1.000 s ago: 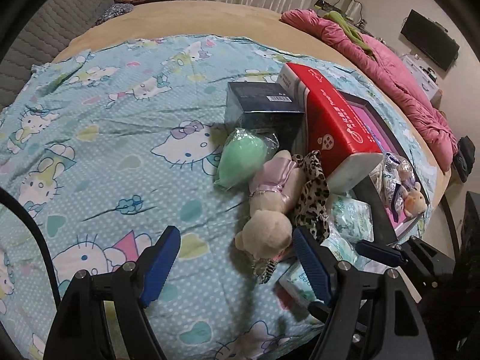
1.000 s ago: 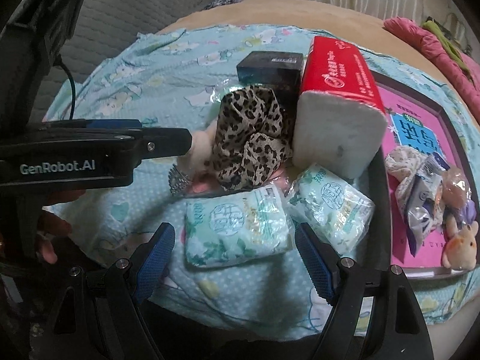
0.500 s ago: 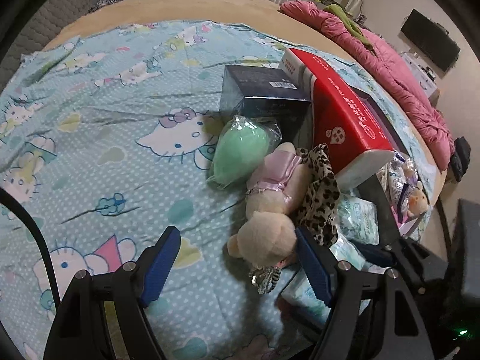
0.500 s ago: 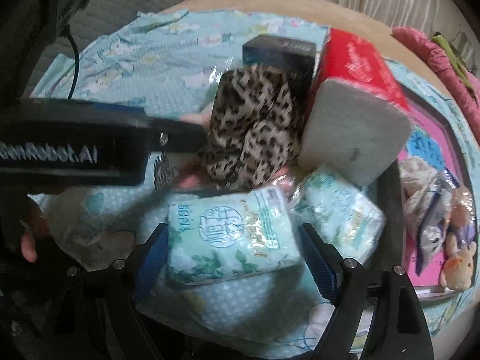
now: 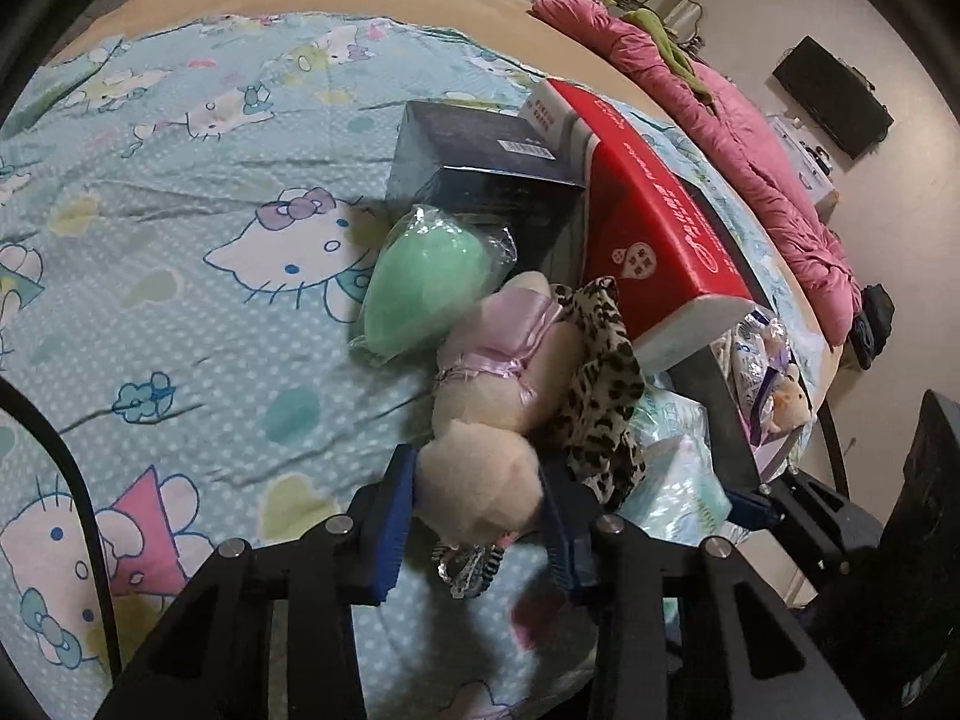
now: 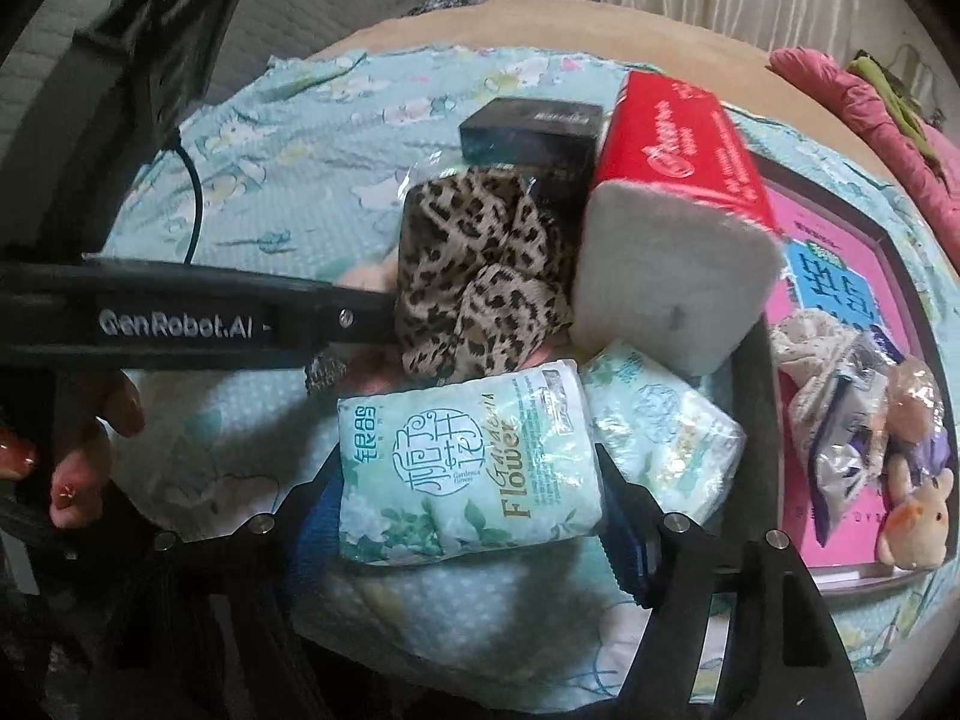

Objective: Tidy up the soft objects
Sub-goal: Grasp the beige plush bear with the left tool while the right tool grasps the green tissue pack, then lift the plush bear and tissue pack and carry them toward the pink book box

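a: clutter sits all around our two claws on the bed (image 5: pixel 180 276), which wears a pale blue cartoon-cat sheet. we see a dark box (image 5: pixel 486 162) at the back, a red tissue pack (image 5: pixel 654 222) leaning beside it, and a green pouch in clear wrap (image 5: pixel 426 282) just in front of the box.

b: and the leopard-print cloth (image 6: pixel 480 276) is draped against the plush bear (image 5: pixel 498 396), touching its side. it crowds the right of our left claw (image 5: pixel 477 495).

a: the left claw has just been closing. its blue pads press on both sides of the bear's round cream head, so we hold the bear there. the bear lies on the sheet in a pink satin dress, body stretched away from us toward the green pouch.

b: our right claw (image 6: pixel 474 498) has been closing too, around the mint tissue packet (image 6: pixel 462 468) with flower print and gold lettering. the pads sit right at its two ends; whether they press, we cannot tell.

a: a second mint packet (image 6: pixel 666 438) lies just right of it, touching. a pink tray (image 6: pixel 840 276) farther right carries wrapped bits and a small plush toy (image 6: pixel 918 522).
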`<state>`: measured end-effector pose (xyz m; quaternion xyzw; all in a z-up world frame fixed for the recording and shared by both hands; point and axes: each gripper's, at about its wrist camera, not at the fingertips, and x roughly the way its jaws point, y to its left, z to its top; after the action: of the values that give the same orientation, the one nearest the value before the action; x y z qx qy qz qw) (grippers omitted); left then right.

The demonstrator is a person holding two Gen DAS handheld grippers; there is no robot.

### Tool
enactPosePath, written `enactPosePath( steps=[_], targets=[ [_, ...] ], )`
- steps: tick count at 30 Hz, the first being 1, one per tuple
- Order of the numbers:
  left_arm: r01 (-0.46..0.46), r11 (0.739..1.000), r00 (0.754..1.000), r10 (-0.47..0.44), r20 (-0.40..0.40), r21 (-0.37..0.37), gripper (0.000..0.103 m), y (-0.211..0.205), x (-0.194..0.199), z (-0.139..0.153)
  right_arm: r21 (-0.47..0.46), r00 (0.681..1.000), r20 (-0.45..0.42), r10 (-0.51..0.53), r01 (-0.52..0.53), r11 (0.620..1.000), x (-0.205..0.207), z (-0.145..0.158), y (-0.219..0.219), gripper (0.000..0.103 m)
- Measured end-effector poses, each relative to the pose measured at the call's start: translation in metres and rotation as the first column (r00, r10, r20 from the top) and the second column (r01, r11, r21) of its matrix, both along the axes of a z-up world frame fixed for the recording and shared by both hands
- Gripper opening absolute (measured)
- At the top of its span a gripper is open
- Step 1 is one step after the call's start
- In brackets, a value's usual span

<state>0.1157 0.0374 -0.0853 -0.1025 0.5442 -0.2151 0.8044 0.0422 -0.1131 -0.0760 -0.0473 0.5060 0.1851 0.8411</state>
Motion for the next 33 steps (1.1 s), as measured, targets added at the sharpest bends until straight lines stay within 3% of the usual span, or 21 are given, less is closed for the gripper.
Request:
enactPosePath(
  steps=[10,17,33],
  targets=[
    [-0.032,0.999,0.998,0.03,0.051,0.027,0.038,0.015,-0.017,0.021,0.115,0.996,0.002,-0.091,0.09,0.989,-0.004,0.017,-0.028,0.076],
    [-0.042,0.998,0.997,0.039,0.064,0.054,0.038,0.019,-0.03,0.029,0.134,0.994,0.026,-0.105,0.101,0.986,-0.009,0.027,-0.035,0.076],
    [-0.063,0.988,0.985,0.038,0.17,0.143,0.038,-0.004,-0.054,0.077,0.195,0.982,0.103,-0.156,0.134,0.972,-0.016,0.055,-0.055,0.076]
  ],
)
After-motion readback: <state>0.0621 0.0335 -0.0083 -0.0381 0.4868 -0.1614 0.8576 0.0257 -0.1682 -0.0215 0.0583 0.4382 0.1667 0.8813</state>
